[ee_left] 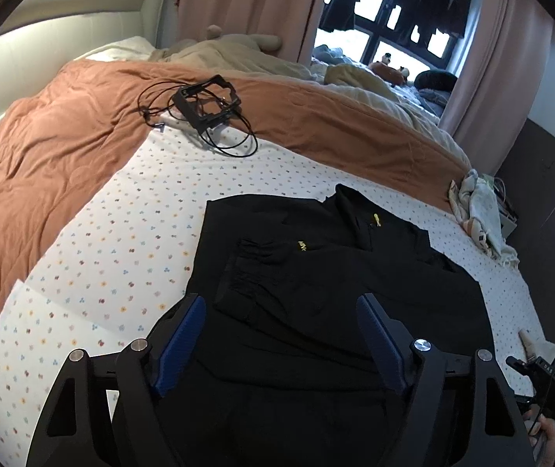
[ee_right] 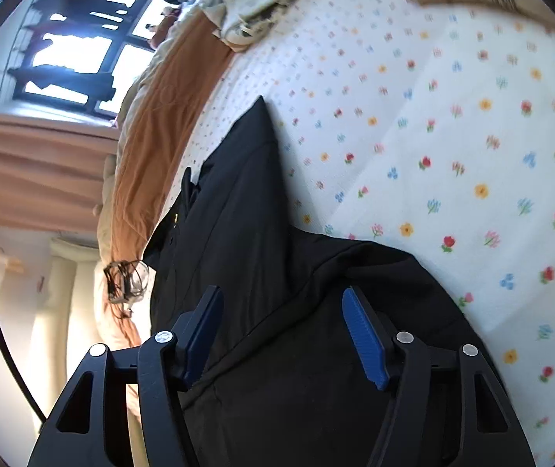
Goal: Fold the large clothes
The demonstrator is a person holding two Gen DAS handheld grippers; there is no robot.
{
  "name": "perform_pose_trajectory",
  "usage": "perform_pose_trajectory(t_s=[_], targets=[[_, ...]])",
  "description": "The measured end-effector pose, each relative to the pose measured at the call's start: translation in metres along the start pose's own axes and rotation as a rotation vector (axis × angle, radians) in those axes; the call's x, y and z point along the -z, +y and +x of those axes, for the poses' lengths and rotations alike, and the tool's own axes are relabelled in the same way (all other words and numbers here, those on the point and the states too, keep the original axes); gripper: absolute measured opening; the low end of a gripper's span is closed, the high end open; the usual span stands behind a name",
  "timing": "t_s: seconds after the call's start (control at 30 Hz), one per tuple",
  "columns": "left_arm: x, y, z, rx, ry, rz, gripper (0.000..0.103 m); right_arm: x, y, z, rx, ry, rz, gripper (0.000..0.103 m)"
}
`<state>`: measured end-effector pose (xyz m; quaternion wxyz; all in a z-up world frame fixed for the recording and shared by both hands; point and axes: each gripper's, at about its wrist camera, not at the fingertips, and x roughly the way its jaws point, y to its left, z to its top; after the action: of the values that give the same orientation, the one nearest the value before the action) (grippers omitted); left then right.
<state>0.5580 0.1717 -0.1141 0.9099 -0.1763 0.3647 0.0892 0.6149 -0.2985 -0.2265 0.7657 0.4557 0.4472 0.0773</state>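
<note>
- Rust-brown quilted blanket (ee_left: 55, 136), soft and creased, covers the far left of the bed; its edge curves across behind everything else.
- On that edge lies a black open plastic frame (ee_left: 209, 105) tangled in thin black cables (ee_left: 234, 144).
- White cotton bedsheet (ee_left: 121, 241) with a small printed flower pattern in red, yellow and blue lies smooth beneath the work.
- My left hand-held gripper (ee_left: 281, 334) hangs with its jaws wide apart, ribbed blue pads (ee_left: 182, 338) on black fingers, nothing pinched between them; the cloth lies below.
- Black garment (ee_left: 316, 272), matte woven fabric, is spread flat on the flowered sheet in the middle of the bed, partly folded, with a gathered elastic cuff (ee_left: 244, 268) lying on its front.
- Small yellow lettering (ee_left: 300, 248) sits on the chest; I cannot read it. A yellow zip pull (ee_left: 375, 220) shows at the collar.
- My right hand-held gripper (ee_right: 283, 334) is also spread open over the black fabric, gripping nothing.
- Crumpled pale cloth (ee_left: 480, 210) with a frayed edge sits at the right edge of the bed.
</note>
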Motion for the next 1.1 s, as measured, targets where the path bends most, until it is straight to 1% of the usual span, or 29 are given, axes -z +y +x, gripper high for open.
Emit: perform_pose_trajectory(t_s=[0.03, 0.1, 0.2, 0.27, 0.33, 0.37, 0.43, 0.47, 0.5, 0.53, 0.6, 0.7, 0.73, 0.77, 0.87, 0.97, 1.1], targets=[[-0.002, -0.004, 0.009, -0.002, 0.015, 0.012, 0.075, -0.001, -0.003, 0.003, 0.005, 0.005, 0.006, 0.063], [-0.005, -0.011, 0.033, 0.0, 0.05, 0.035, 0.074, -0.003, -0.006, 0.009, 0.014, 0.005, 0.012, 0.06], [-0.005, -0.014, 0.067, -0.016, 0.108, 0.05, 0.074, -0.007, -0.007, 0.012, -0.003, 0.013, 0.015, 0.056], [-0.003, -0.014, 0.092, -0.045, 0.153, 0.058, 0.072, -0.011, -0.009, 0.014, -0.005, 0.015, 0.017, 0.048], [0.0, -0.012, 0.113, -0.076, 0.189, 0.071, 0.071, -0.017, -0.019, 0.014, -0.003, 0.019, 0.044, 0.031], [0.001, -0.011, 0.121, -0.097, 0.2, 0.078, 0.071, -0.019, -0.025, 0.014, -0.015, 0.021, 0.067, 0.028], [0.003, -0.006, 0.136, -0.153, 0.214, 0.083, 0.071, -0.022, -0.034, 0.014, -0.033, 0.031, 0.112, 0.018], [0.004, -0.002, 0.142, -0.192, 0.221, 0.079, 0.071, -0.023, -0.037, 0.013, -0.037, 0.033, 0.125, 0.016], [0.005, 0.002, 0.146, -0.218, 0.228, 0.07, 0.071, -0.023, -0.038, 0.013, -0.042, 0.034, 0.131, 0.015], [0.006, 0.006, 0.15, -0.227, 0.237, 0.059, 0.071, -0.023, -0.038, 0.013, -0.041, 0.035, 0.131, 0.015], [0.009, 0.011, 0.157, -0.229, 0.252, 0.054, 0.071, -0.022, -0.036, 0.013, -0.032, 0.034, 0.123, 0.015], [0.017, 0.015, 0.166, -0.231, 0.277, 0.074, 0.071, -0.021, -0.034, 0.013, -0.025, 0.032, 0.114, 0.015], [0.019, 0.017, 0.165, -0.218, 0.275, 0.067, 0.064, -0.021, -0.035, 0.013, -0.026, 0.033, 0.115, 0.015], [0.021, 0.018, 0.163, -0.209, 0.273, 0.061, 0.055, -0.021, -0.035, 0.012, -0.028, 0.032, 0.119, 0.015], [0.024, 0.016, 0.155, -0.205, 0.286, 0.089, 0.044, -0.02, -0.033, 0.011, -0.028, 0.03, 0.136, 0.016], [0.025, 0.013, 0.145, -0.199, 0.307, 0.097, 0.042, -0.02, -0.028, 0.007, -0.008, 0.019, 0.129, 0.016], [0.028, 0.016, 0.128, -0.188, 0.301, 0.087, 0.042, -0.02, -0.022, -0.003, 0.024, 0.0, 0.124, 0.016]])
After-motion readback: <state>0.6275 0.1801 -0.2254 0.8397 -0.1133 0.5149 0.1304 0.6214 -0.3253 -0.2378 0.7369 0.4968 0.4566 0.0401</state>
